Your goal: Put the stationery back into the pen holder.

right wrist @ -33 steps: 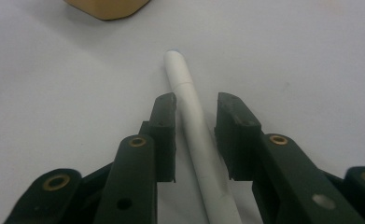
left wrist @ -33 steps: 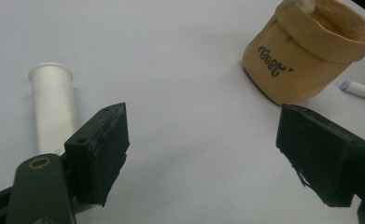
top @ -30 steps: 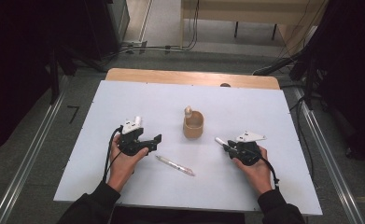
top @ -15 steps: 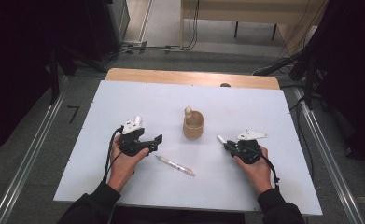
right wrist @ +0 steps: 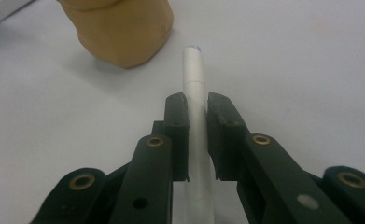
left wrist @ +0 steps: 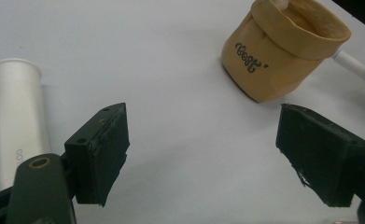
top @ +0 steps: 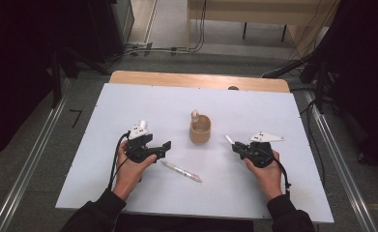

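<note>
Two hand-held grippers sit low over the white table (top: 128, 106) as I watch from the high view. My right gripper (top: 236, 146), right of centre in that frame, is clamped on a white pen (right wrist: 195, 100); its jaws have just been closing, and in the right gripper view the pads press the barrel from both sides, the pen's tip jutting out beyond them toward the upper middle of the frame. From above, the pen's free end (top: 229, 139) pokes up and left out of the gripper, near the tan pouch but apart from it.

The tan pouch (top: 199, 129) stands upright at the centre of the high view with a small pale item at its rim; I cannot tell what that is. My left gripper (top: 165, 146), left of centre, has its jaws spread wide with nothing between them, bare tabletop showing in the gap in the left gripper view. A white tube (left wrist: 19, 116) lies at the left edge of that view, just beside the near jaw. A second pen (top: 181, 171) lies flat on the table below the pouch, between the two hands.
</note>
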### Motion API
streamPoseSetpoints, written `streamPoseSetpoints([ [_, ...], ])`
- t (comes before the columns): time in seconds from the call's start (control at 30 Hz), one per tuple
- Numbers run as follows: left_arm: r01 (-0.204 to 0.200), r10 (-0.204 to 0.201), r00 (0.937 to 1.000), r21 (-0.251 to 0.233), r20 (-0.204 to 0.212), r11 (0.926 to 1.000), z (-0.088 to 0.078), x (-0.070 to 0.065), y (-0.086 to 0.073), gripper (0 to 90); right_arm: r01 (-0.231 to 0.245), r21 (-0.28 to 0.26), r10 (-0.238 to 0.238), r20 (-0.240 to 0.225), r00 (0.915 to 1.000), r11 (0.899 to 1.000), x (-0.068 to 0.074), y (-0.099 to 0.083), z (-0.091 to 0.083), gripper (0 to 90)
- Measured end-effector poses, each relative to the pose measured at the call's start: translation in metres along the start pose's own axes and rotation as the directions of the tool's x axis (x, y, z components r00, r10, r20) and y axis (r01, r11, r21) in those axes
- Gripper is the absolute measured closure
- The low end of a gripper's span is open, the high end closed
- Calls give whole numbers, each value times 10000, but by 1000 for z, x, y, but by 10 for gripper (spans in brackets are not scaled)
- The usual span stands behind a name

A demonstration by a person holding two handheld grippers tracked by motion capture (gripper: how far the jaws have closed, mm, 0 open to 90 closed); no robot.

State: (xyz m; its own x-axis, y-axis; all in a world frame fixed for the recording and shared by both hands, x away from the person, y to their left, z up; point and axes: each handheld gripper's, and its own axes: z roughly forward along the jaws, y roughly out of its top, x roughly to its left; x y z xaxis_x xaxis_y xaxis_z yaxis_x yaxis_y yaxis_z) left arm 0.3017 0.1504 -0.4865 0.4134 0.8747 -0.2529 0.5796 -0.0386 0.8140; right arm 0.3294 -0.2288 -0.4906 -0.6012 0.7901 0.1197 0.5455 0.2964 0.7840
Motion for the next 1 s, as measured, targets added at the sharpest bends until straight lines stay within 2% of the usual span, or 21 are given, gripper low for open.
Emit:
streamPoseSetpoints([
  [0.47, -128, 111, 9966, 204, 816, 9997, 3, -22, 1, 183, -19, -804, -44, -789, 9969, 9968, 20, 18, -5, 770],
  [0.63, -169, 132, 9940, 333, 1085, 9993, 7, -30, 0, 184, 20, -818, -102, -992, 9950, 9966, 25, 21, -3, 770],
  [0.77, -127, 57, 9893, 469, 1461, 9988, 12, -40, -1, 184, 36, -938, -138, -1089, 9940, 9956, 29, 24, -3, 770],
  [0.87, -44, -72, 9825, 614, 1862, 9981, 17, -46, -1, 186, 127, -992, -246, -1204, 9924, 9950, 33, 27, -2, 770],
  [1.0, -157, -6, 9764, 735, 2161, 9972, 23, -58, -1, 188, 234, -1001, -368, -1339, 9903, 9947, 39, 29, 1, 770],
])
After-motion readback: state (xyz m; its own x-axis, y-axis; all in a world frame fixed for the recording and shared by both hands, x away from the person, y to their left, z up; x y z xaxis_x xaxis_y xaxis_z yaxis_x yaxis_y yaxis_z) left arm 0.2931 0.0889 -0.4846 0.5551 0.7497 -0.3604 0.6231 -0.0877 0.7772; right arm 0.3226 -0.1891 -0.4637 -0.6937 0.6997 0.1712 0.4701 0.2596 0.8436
